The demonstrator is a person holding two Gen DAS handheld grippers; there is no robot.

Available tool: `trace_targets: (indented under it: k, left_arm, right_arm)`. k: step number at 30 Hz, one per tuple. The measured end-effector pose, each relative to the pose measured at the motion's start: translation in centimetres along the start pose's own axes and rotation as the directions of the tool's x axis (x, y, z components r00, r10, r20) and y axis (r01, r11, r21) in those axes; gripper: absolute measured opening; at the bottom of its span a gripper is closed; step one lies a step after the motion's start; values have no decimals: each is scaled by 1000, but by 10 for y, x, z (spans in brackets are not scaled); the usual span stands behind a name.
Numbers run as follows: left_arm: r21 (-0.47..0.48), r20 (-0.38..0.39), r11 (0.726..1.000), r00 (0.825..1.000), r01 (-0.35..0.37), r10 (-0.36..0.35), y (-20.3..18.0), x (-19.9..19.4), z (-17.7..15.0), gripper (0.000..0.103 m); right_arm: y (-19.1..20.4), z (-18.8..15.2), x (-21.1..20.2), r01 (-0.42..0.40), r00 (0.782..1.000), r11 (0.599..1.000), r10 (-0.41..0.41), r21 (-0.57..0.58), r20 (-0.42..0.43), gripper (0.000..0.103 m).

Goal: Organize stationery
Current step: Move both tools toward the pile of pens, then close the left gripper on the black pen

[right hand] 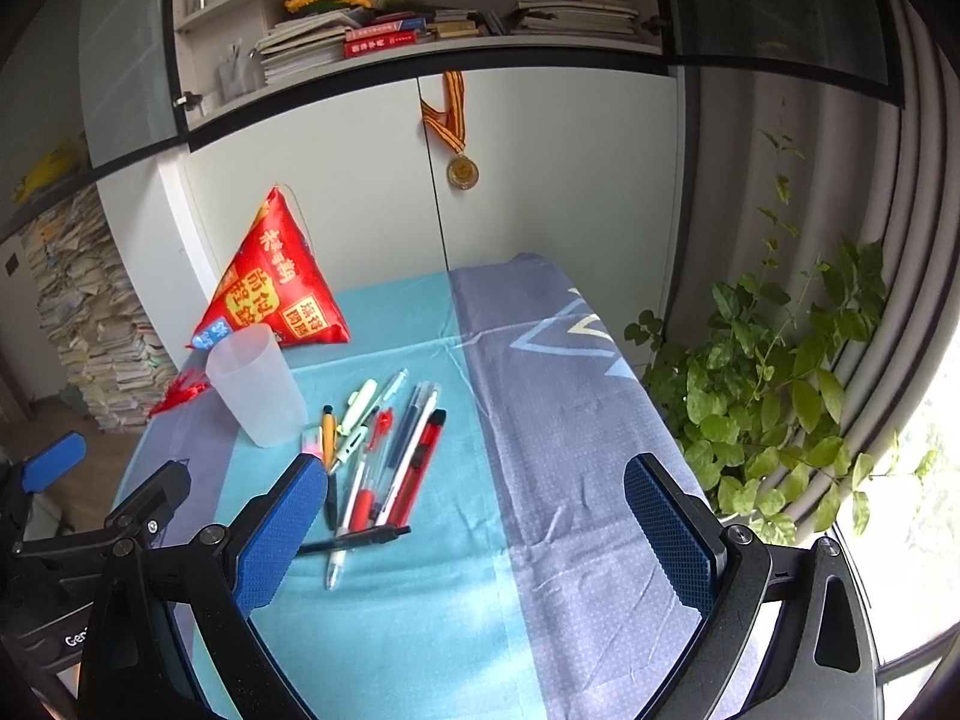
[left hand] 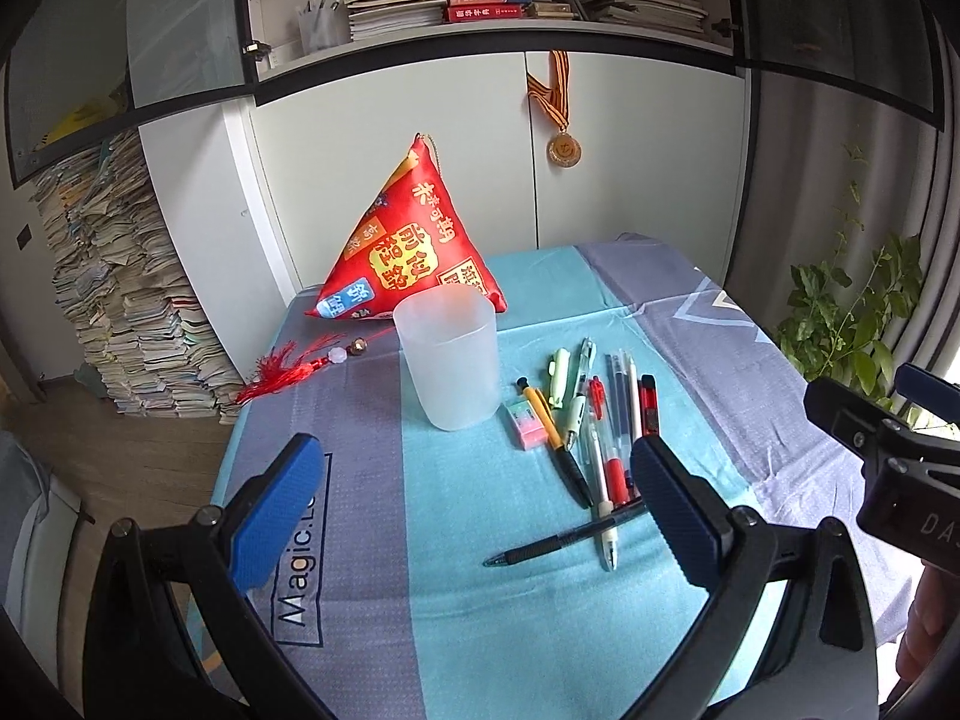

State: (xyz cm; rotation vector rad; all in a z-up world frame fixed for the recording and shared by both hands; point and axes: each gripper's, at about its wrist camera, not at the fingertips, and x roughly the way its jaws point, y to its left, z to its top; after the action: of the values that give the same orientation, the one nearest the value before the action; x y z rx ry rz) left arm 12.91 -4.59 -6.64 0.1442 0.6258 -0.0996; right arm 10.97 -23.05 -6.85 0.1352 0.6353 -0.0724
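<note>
A translucent plastic cup [left hand: 451, 360] stands upright on the cloth-covered table [left hand: 420, 612]; it also shows in the right wrist view [right hand: 255, 387]. Right of the cup lie several pens [left hand: 600, 438], a pink-green eraser [left hand: 528, 420], a red utility knife [left hand: 649, 411] and a black pen [left hand: 558, 540] lying crosswise. The same pile [right hand: 384, 462] is in the right wrist view. My left gripper [left hand: 474, 516] is open and empty, hovering in front of the cup and pens. My right gripper [right hand: 474, 540] is open and empty, right of the pile, and appears at the left wrist view's right edge [left hand: 888, 450].
A red pyramid-shaped cushion [left hand: 408, 240] with a red tassel [left hand: 282, 375] sits behind the cup. White cabinets with a hanging medal [left hand: 563, 147] stand behind the table. A potted plant [right hand: 774, 396] is to the right; stacked books [left hand: 120, 300] to the left.
</note>
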Motion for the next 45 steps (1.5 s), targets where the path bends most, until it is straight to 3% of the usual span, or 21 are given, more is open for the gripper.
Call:
trace_targets:
  k: [22,28,38,42,45]
  left_arm:
    - [37,-98,999,995,24,-20,-7,43,-4,102]
    - [99,-119,990,989,101,-89,-13,51,-13,100]
    - [270,-206,928,957,255,-203,-38,72,-37,63]
    - [300,-244,891,930,341,-274,-50,77,-42,56]
    - [339,-266,868,922,362,-281,-63,82,-46,49]
  right_arm:
    - [-3,12,41,12,997,1000,-12,1,-75,100]
    - [-9,10,48,26,995,999,-24,18,-99,100]
    - [-21,8,65,54,987,997,-46,48,-153,100]
    - [-24,7,72,49,983,997,-38,62,-179,100]
    - [-27,7,77,62,981,995,-47,74,-188,100]
